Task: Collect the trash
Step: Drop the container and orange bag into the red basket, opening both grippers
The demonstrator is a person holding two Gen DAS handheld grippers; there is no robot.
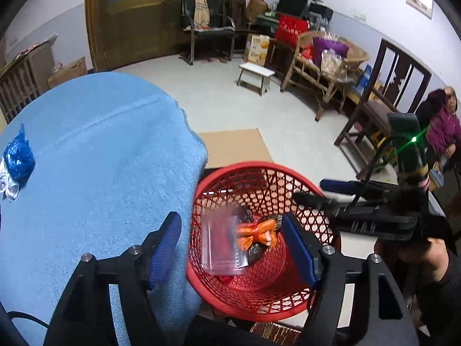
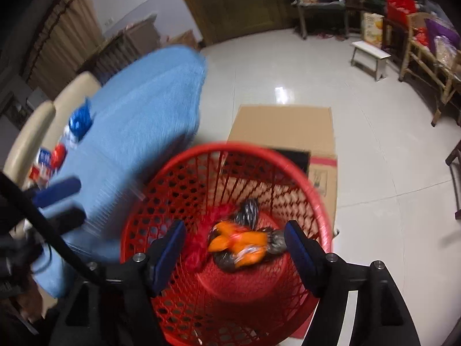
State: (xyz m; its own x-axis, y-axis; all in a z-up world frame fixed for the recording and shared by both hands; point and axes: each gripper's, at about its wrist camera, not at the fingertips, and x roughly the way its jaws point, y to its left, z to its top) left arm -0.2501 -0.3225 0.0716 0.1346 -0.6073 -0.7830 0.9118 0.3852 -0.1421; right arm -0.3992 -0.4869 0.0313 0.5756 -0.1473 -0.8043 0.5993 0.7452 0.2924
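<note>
Fingers of both grippers stand wide, nothing between pads: left gripper (image 1: 230, 248) & right gripper (image 2: 234, 248) hover over red basket (image 1: 230, 170). Orange wrapper (image 2: 239, 245) lies in basket w/ clear plastic piece (image 1: 222, 245); blue bag (image 1: 18, 157) on blue cloth (image 1: 100, 158).

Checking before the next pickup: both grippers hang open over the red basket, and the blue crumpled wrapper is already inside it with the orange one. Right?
Not quite. The blue crumpled wrapper lies on the blue cloth, not in the red basket; the left wrist view shows it. The rest holds: left gripper and right gripper hang open over the basket, with the orange wrapper inside.
</note>
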